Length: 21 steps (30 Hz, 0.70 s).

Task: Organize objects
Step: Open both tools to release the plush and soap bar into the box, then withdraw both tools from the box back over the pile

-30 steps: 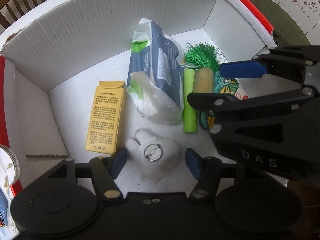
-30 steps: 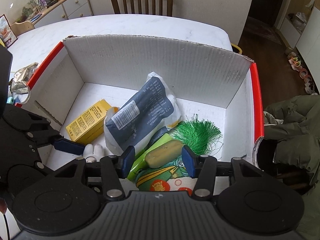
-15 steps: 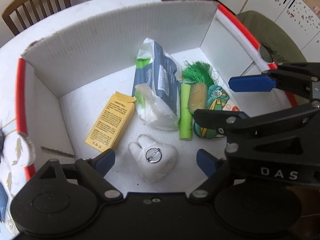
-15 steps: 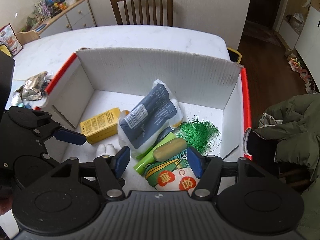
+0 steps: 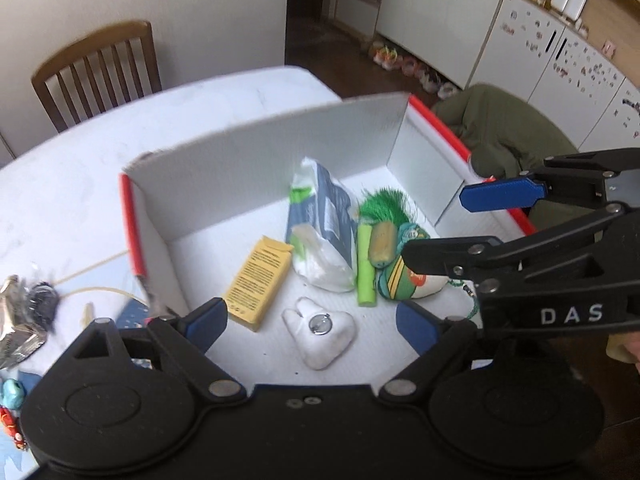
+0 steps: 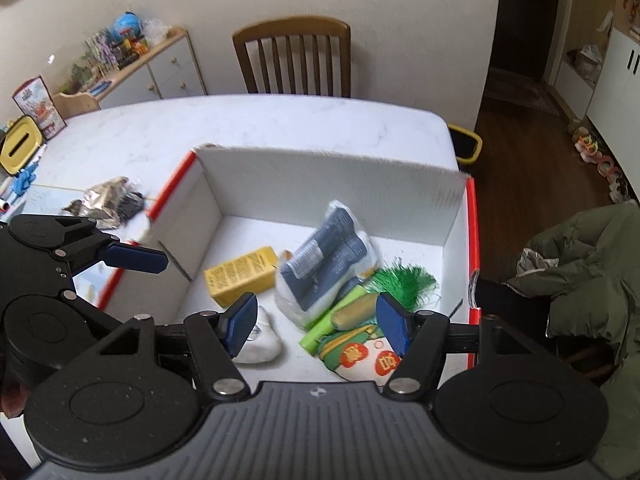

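Both the left gripper [image 5: 311, 322] and right gripper [image 6: 317, 325] have been drawn back above the white box [image 5: 256, 168], fingers spread and empty, the white plush brooch [image 5: 320, 330] left inside, suggesting the placement is done.

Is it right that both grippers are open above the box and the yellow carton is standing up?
Not quite. The yellow carton lies flat on the floor of the box, as the left wrist view shows. The left gripper and right gripper are both open above it.
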Tool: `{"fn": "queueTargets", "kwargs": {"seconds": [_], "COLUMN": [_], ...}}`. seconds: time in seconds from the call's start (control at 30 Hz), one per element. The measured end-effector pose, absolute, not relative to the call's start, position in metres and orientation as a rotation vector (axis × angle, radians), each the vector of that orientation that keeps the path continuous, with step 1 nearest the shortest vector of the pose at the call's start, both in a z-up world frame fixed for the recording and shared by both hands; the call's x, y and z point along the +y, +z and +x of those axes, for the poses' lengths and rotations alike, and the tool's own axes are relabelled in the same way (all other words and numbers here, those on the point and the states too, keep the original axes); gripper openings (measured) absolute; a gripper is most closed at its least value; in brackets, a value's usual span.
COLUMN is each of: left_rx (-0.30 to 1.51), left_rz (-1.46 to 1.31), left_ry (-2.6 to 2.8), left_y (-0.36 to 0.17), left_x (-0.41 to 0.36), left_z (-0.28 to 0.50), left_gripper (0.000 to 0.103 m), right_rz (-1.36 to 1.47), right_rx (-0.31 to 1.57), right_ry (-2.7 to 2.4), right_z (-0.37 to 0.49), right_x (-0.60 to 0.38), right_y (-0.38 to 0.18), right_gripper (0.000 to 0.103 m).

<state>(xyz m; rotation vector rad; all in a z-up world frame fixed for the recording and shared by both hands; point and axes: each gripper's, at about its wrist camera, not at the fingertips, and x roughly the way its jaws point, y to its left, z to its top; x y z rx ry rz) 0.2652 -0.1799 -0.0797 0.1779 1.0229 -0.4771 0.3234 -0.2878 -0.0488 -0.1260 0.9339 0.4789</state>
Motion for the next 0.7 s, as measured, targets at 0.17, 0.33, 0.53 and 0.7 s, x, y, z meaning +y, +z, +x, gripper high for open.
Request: {"fn": "queueTargets", "kwargs": {"seconds": [0.17, 0.33, 0.53, 0.7], "left_rx": [0.968, 0.919, 0.864, 0.831], "left_rz": [0.136, 0.105, 0.073, 0.049], "left_ry": [-0.477, -0.472, -0.461, -0.439], "left_y": [-0.061, -0.04, -0.024, -0.018], "left_x": [-0.163, -0.142, -0.11, -0.077], "left_z": [0.254, 0.237, 0.221, 0.209], "left_gripper": [0.093, 0.095, 0.097, 0.1], "right_rz": [-0.103, -0.074, -0.06, -0.039], "right_rx": [0.887, 0.844, 0.794, 0.764], "right_ry": [0.502, 0.519, 0.533, 0.545], "right_z": [0.308, 0.291, 0.27, 0.252], "right_x": [-0.282, -0.274, -0.26, -0.243], "right_y": [-0.028, -0.011, 0.004, 0.012], "right_gripper": [0.065, 0.069, 0.07, 0.073]}}
